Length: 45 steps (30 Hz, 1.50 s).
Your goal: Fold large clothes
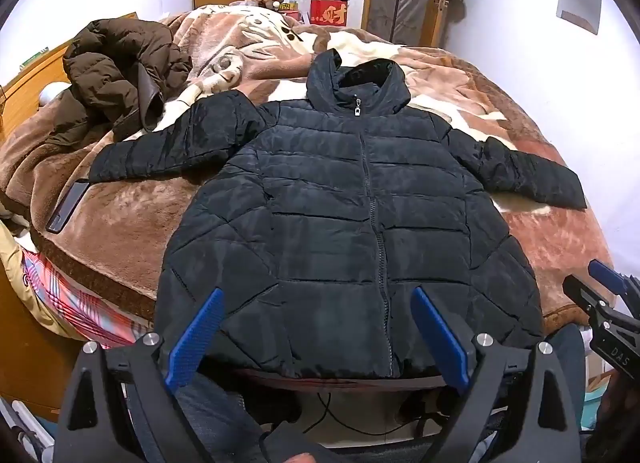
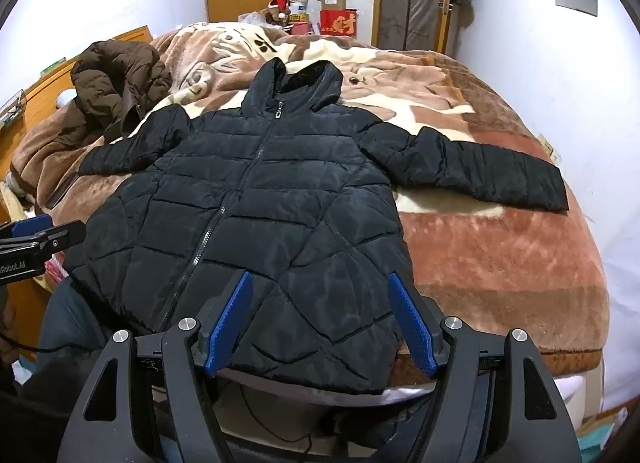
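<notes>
A black quilted hooded jacket (image 1: 340,215) lies flat and zipped on the bed, front up, both sleeves spread out to the sides, hem hanging over the near edge. It also shows in the right wrist view (image 2: 256,207). My left gripper (image 1: 318,295) is open and empty, held above the hem's left half. My right gripper (image 2: 320,279) is open and empty, above the hem's right half. The right gripper's tip also shows at the right edge of the left wrist view (image 1: 600,291).
A brown plush blanket (image 2: 500,255) covers the bed. A crumpled brown jacket (image 1: 116,79) lies at the far left. A dark phone (image 1: 66,207) lies near the left sleeve. A wardrobe, boxes and a wooden headboard stand beyond the bed.
</notes>
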Each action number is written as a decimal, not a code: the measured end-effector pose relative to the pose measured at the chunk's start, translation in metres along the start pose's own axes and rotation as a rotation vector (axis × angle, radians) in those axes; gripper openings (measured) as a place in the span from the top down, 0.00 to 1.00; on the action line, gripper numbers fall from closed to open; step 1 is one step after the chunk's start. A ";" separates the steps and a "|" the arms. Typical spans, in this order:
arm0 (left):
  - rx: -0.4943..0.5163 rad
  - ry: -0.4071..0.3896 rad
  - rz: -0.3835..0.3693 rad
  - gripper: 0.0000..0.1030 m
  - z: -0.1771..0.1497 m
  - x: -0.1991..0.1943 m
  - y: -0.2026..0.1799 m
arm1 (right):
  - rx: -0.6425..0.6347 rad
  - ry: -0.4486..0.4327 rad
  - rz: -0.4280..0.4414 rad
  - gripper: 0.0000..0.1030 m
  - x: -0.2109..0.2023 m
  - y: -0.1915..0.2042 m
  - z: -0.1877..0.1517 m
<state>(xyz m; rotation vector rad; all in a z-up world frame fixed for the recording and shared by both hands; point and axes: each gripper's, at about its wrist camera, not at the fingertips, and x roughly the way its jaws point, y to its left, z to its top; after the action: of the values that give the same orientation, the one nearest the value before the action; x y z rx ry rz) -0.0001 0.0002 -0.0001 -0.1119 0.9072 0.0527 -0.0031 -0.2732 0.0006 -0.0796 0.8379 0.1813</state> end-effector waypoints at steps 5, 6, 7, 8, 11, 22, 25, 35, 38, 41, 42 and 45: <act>0.005 0.004 0.010 0.07 0.000 -0.001 0.000 | -0.003 0.005 -0.004 0.32 0.001 0.001 0.002; 0.003 0.004 0.008 0.07 0.000 -0.001 0.001 | -0.002 0.005 -0.005 0.32 0.002 0.002 0.002; 0.003 0.004 0.007 0.07 -0.001 -0.002 0.001 | -0.001 0.006 -0.006 0.32 0.002 0.003 0.002; 0.001 0.003 0.007 0.07 -0.001 -0.002 0.002 | -0.005 0.004 -0.003 0.32 0.000 0.000 0.001; 0.010 0.012 0.015 0.07 0.000 0.000 -0.001 | -0.007 0.006 -0.002 0.32 0.000 0.001 0.001; 0.005 0.014 0.010 0.07 -0.006 0.008 -0.001 | -0.007 0.008 -0.005 0.32 0.000 0.002 0.001; 0.005 0.016 0.009 0.07 -0.006 0.007 -0.001 | -0.008 0.007 -0.007 0.32 0.000 0.002 0.001; 0.004 0.016 0.010 0.07 -0.005 0.008 -0.001 | -0.010 0.010 -0.006 0.32 0.000 0.003 0.001; 0.004 0.017 0.010 0.07 -0.005 0.008 -0.001 | -0.009 0.010 -0.008 0.32 0.000 0.003 0.001; 0.005 0.017 0.009 0.07 -0.005 0.007 -0.001 | -0.011 0.010 -0.009 0.32 0.000 0.003 0.001; 0.005 0.016 0.009 0.07 -0.005 0.007 -0.001 | -0.010 0.011 -0.009 0.32 0.000 0.003 0.001; 0.004 0.017 0.008 0.07 -0.005 0.008 -0.001 | -0.011 0.012 -0.009 0.32 0.000 0.003 0.001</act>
<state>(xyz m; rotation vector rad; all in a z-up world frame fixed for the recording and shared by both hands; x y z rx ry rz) 0.0006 -0.0012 -0.0093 -0.1057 0.9247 0.0575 -0.0025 -0.2700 0.0014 -0.0946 0.8481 0.1772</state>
